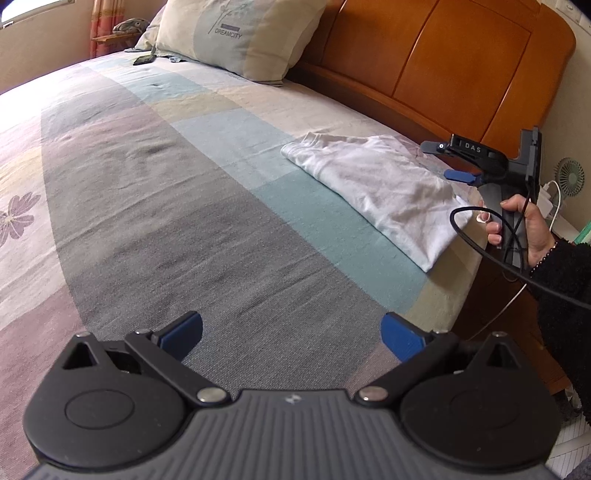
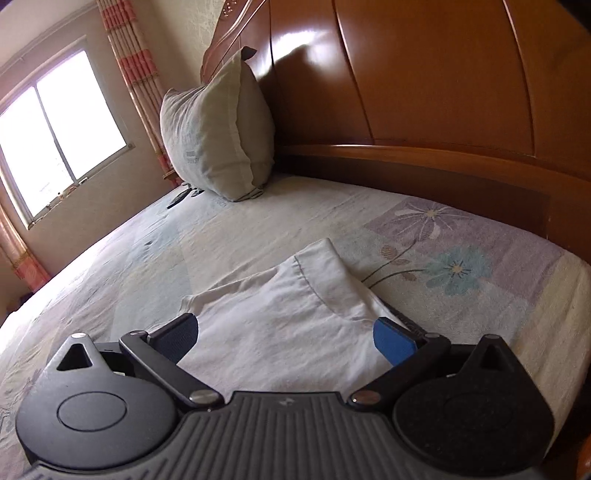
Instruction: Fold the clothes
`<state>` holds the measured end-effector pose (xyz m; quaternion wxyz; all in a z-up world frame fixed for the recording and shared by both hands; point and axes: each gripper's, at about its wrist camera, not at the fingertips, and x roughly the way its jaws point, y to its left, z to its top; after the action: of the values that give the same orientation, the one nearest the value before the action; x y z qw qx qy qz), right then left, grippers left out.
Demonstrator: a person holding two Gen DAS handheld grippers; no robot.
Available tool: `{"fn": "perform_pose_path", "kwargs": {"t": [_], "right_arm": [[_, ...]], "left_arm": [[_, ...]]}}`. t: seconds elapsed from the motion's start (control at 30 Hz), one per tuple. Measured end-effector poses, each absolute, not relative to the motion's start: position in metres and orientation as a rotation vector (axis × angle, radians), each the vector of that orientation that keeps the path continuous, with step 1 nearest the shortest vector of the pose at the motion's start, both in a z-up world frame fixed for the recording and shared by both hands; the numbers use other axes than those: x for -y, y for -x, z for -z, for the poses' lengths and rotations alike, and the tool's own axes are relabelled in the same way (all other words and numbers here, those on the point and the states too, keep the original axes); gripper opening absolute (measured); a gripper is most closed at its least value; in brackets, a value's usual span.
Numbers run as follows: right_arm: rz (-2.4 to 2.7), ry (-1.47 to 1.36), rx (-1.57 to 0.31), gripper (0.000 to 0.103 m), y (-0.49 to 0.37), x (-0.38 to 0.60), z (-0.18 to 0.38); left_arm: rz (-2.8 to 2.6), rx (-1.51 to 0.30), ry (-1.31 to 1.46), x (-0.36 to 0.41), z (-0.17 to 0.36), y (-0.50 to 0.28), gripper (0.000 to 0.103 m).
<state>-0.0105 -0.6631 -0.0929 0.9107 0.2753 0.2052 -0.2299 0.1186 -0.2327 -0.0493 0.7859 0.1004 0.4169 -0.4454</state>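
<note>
A folded white garment (image 1: 373, 188) lies flat on the bed near the headboard end and the bed's right edge. My left gripper (image 1: 291, 334) stands open over bare bedsheet, well short of the garment, with nothing between its blue pads. My right gripper (image 2: 286, 338) is open too, hovering just above the near part of the white garment (image 2: 280, 314), its pads to either side of the cloth. In the left wrist view the right gripper (image 1: 448, 160) shows beyond the garment, held by a hand (image 1: 524, 225) in a dark sleeve.
The patchwork bedsheet (image 1: 166, 206) covers a wide bed. A pillow (image 1: 236, 33) leans on the wooden headboard (image 1: 443, 55), with a dark phone (image 1: 144, 59) beside it. A small fan (image 1: 570, 175) and cables sit off the bed's right edge. A window (image 2: 55, 133) and curtain (image 2: 133, 70) are on the far wall.
</note>
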Motion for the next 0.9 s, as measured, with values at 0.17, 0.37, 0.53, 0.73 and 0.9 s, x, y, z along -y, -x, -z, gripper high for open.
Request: {"fn": "perform_pose_path", "kwargs": {"t": [0.17, 0.37, 0.53, 0.73, 0.9], "right_arm": [[0.509, -0.573, -0.512, 0.103, -0.005, 0.674, 0.114], [0.482, -0.494, -0.484, 0.103, -0.021, 0.667, 0.089], [0.465, -0.449, -0.521, 0.103, -0.061, 0.679, 0.091], [0.494, -0.423, -0.583, 0.103, -0.103, 0.701, 0.115], [0.416, -0.387, -0.557, 0.103, -0.123, 0.690, 0.096]], "left_arm": [[0.967, -0.892, -0.230, 0.231, 0.051, -0.119, 0.102], [0.970, -0.872, -0.238, 0.233, 0.050, -0.123, 0.102], [0.978, -0.872, -0.240, 0.236, 0.053, -0.126, 0.102], [0.959, -0.900, -0.235, 0.239, 0.064, -0.135, 0.102], [0.957, -0.907, -0.216, 0.239, 0.068, -0.143, 0.102]]}}
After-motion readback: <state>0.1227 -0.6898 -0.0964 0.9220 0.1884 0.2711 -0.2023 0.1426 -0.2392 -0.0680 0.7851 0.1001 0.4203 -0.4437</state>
